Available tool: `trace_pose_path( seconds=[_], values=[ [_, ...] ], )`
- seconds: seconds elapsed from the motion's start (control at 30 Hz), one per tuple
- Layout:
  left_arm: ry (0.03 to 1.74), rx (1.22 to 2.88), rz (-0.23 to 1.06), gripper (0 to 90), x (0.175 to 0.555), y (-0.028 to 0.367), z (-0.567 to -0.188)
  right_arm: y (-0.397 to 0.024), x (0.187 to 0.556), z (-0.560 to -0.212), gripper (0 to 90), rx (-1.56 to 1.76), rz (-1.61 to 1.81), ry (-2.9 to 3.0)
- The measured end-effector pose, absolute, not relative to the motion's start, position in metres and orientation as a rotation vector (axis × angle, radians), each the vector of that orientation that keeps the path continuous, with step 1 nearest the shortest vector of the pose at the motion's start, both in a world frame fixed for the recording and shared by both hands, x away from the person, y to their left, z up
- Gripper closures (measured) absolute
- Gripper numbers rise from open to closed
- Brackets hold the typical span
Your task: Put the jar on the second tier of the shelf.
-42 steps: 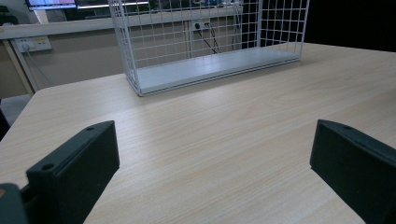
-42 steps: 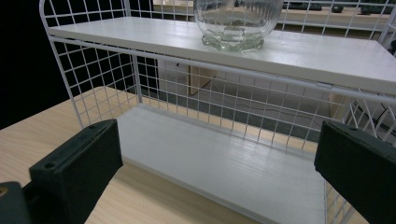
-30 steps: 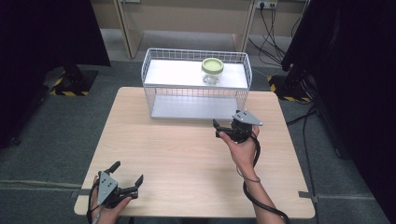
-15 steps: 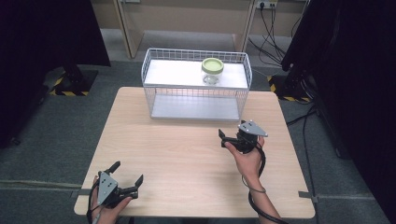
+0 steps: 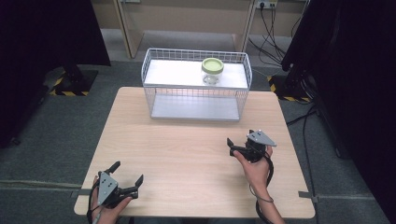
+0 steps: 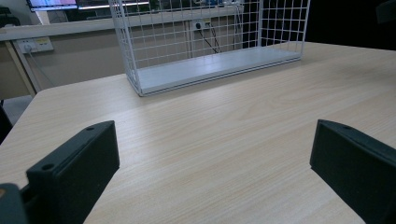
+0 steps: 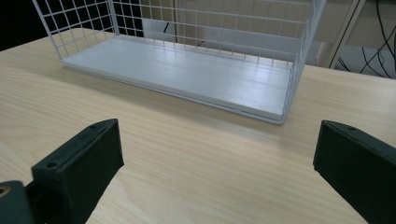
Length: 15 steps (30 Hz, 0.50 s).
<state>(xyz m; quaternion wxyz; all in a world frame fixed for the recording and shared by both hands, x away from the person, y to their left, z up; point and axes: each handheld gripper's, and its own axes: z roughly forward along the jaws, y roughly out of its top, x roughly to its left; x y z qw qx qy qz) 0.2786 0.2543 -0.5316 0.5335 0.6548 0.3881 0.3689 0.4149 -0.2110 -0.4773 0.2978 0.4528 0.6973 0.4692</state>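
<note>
A pale wooden tabletop (image 5: 187, 154) is filling the middle of the frame. A white wire-mesh basket rack (image 5: 196, 95) is standing at its upper edge, and a clear glass jar with a green lid (image 5: 212, 70) is sitting on the rack's upper shelf, right of centre.

No text, label or number can be read anywhere, so far as these views allow.

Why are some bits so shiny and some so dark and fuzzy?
High view: the jar and top shelf of the wire rack glow bright, while the room's sides fall into black. Right gripper view: glare streaks the rack's white bottom shelf; the close black jaws look soft. Left gripper view: the table is evenly lit, the far background hazy.
</note>
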Motion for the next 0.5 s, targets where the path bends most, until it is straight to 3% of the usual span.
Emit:
trace_pose_path(
  seconds=[0.5],
  values=[
    [0.925,1.562,0.882,1.0,0.278,0.254,-0.532,-0.239,0.400,-0.500,1.7,1.290,1.207,1.834]
  ],
)
